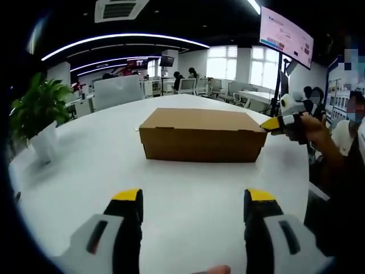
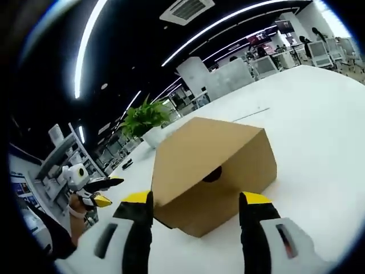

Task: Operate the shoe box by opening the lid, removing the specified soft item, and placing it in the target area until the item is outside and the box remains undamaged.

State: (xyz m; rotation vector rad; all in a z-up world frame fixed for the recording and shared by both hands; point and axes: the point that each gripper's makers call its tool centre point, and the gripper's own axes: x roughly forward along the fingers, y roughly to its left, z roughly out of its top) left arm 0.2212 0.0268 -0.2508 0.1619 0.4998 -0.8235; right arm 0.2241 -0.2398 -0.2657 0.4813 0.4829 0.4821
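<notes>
A closed brown cardboard shoe box (image 1: 202, 134) lies on the white table (image 1: 85, 171), its lid flat. My left gripper (image 1: 194, 197) is open, well short of the box's long side. From the right, a hand brings my right gripper (image 1: 279, 121) up to the box's right end by the top corner. In the right gripper view the shoe box (image 2: 211, 154) is close, end-on, with a round finger hole (image 2: 212, 176) in that end. My right gripper (image 2: 197, 200) stands open just before it, holding nothing. The left gripper (image 2: 97, 191) shows at the left, held in a hand.
A potted green plant (image 1: 37, 108) in a white pot stands near the table's left edge, also the plant (image 2: 145, 117) behind the box. A person sits at the right (image 1: 348, 131). A screen (image 1: 285, 28) hangs above; desks and chairs lie beyond the table.
</notes>
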